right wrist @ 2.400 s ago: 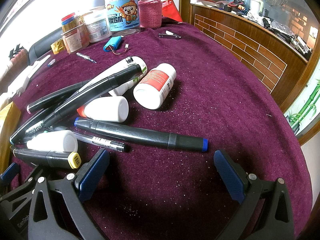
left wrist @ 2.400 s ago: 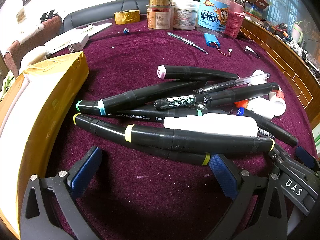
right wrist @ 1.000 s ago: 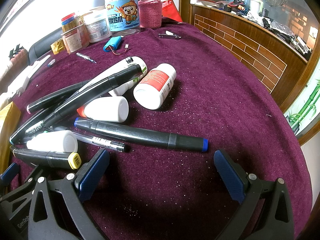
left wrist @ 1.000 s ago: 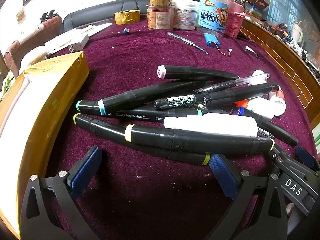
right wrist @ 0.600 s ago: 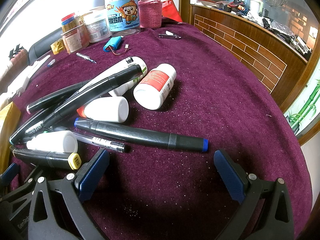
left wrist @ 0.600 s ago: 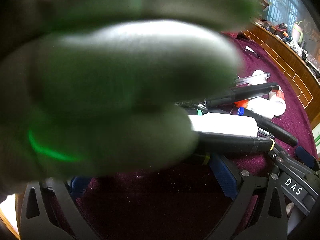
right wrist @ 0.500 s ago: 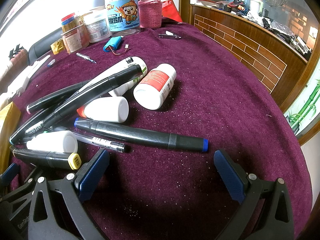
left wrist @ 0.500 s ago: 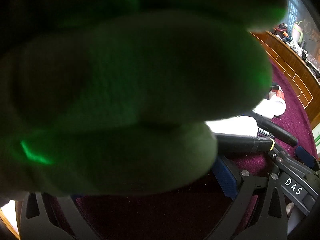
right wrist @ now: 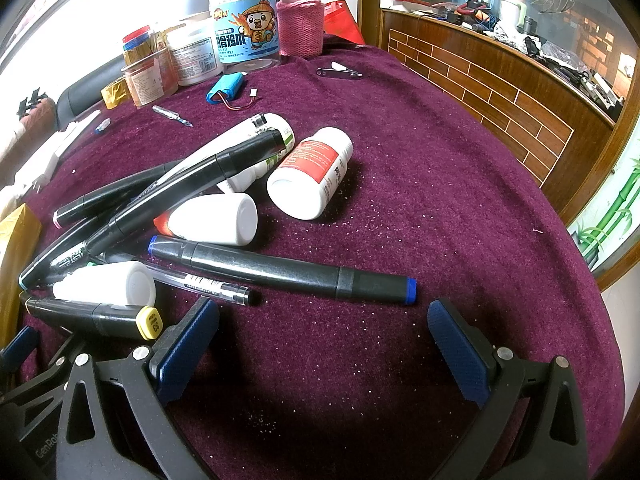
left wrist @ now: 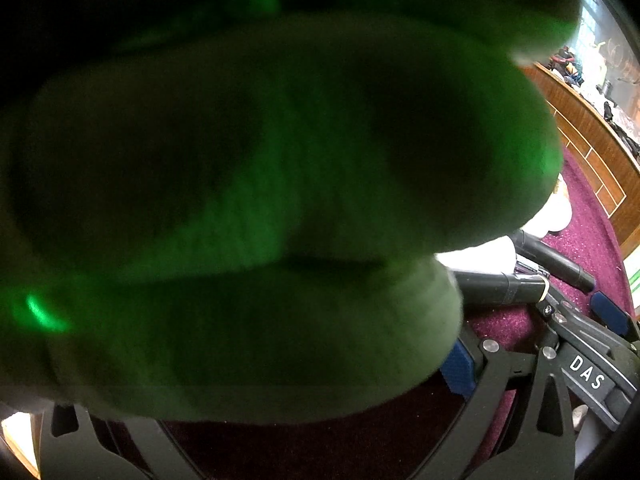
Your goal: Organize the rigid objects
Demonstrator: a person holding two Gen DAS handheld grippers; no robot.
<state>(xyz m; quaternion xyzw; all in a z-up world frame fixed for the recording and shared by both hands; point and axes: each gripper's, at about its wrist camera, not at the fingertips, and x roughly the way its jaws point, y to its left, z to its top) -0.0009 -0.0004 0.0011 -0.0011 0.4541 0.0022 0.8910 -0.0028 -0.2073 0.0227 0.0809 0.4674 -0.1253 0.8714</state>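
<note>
While your fingers blur over the left lens:
Right gripper: spread wide, empty.
Blue-tipped marker: just beyond its pads.
Left gripper: state unreadable.

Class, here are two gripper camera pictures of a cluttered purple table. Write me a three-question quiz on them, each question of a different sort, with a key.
1. True or false: the right gripper is open and holds nothing.
2. Multiple choice: the marker with the blue cap lies (A) inside a jar, (B) flat on the purple cloth just ahead of the right gripper, (C) on top of the white bottle with the red label.
3. Fill in: most of the left wrist view is blocked by a blurred ______ close to the lens.

Key: 1 true; 2 B; 3 hand, tinted green.
</note>
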